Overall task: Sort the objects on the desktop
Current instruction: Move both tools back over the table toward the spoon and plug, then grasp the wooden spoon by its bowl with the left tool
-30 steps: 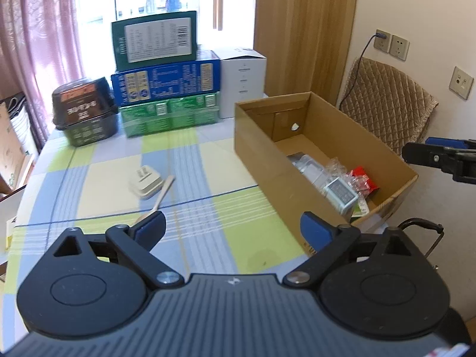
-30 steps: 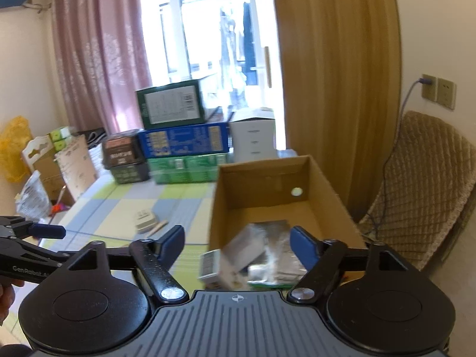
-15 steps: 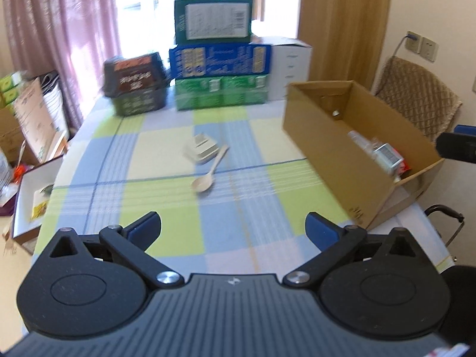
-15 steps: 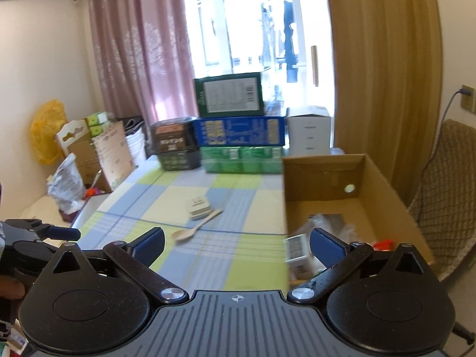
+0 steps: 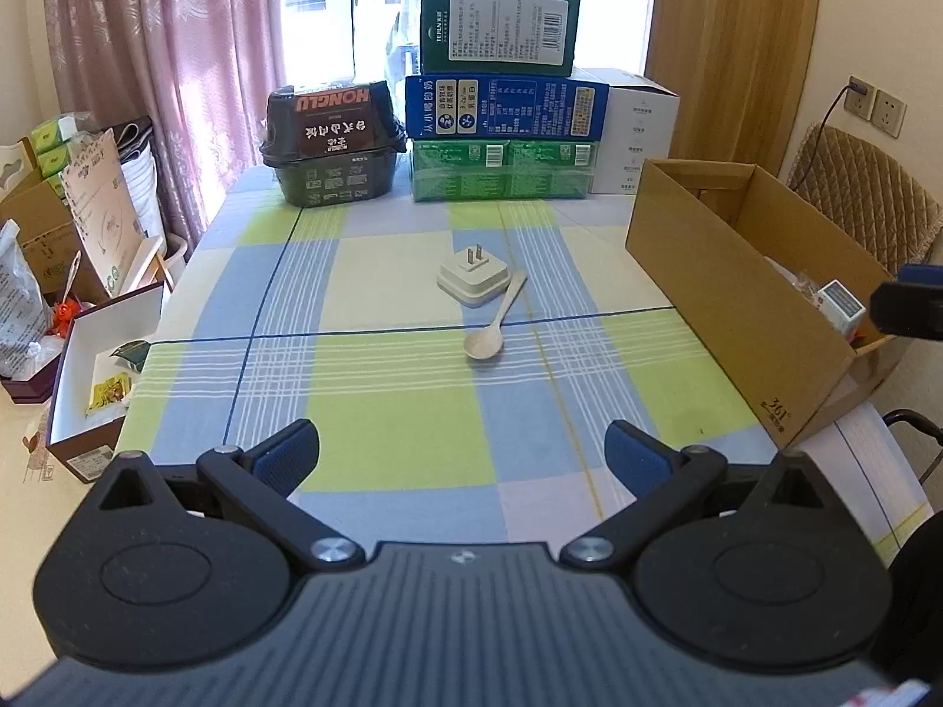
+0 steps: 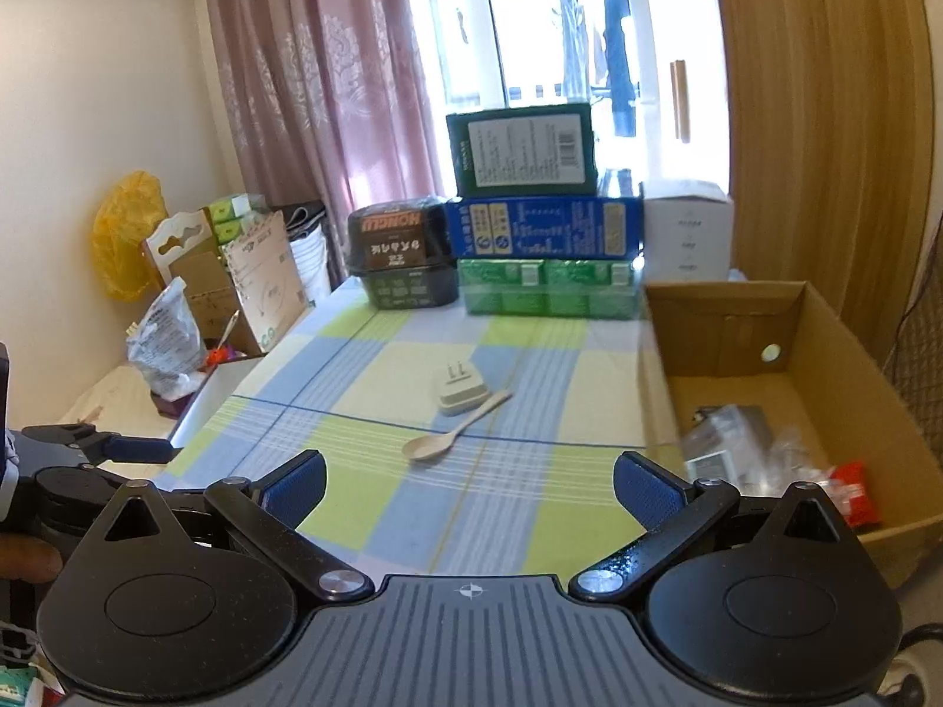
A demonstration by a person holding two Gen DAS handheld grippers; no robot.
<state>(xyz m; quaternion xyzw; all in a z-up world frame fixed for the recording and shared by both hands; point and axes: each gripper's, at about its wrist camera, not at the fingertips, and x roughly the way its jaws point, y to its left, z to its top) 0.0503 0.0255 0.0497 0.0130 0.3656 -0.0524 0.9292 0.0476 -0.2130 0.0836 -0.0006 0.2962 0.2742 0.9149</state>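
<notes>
**Operator:** State the condition of both tools.

**Inspector:** Left gripper [image 5: 462, 453]: fingers spread to their full width, nothing between the blue pads [image 5: 289, 452], only checked tablecloth [image 5: 377, 424] beneath. Right gripper [image 6: 470, 486]: same condition, fully spread, pads clear of any object. The left tool's finger tip also shows at the left edge of the right wrist view, and the right tool's at the right edge of the left wrist view.

**Operator:** Location of the items to be sorted?

**Inspector:** Two remain loose near the middle of the table. A white plug adapter [image 5: 473, 281] lies on its back, prongs pointing up. A pale spoon [image 5: 493, 321] lies just beside it (handle end at the adapter's right corner; whether it touches cannot be told), bowl toward the cameras. Both sit well ahead of either tool's fingertips.

**Operator:** And the container?

**Inspector:** An open cardboard box [image 5: 731, 300] stands on the table's right side, well apart from the spoon. The right wrist view shows its contents: a small white boxed item [image 6: 710, 465], clear plastic wrapping and a red packet [image 6: 854, 486], all lying toward the near end.

**Operator:** Other items on the surface?

**Inspector:** Along the far edge, by the window: a dark lidded food container [image 5: 331, 144], then a stack of three cartons (green [image 5: 501, 171] at the bottom, blue [image 5: 505, 107] in the middle, dark green [image 5: 498, 29] on top), with a white carton [image 5: 639, 138] against the stack's right side.
</notes>
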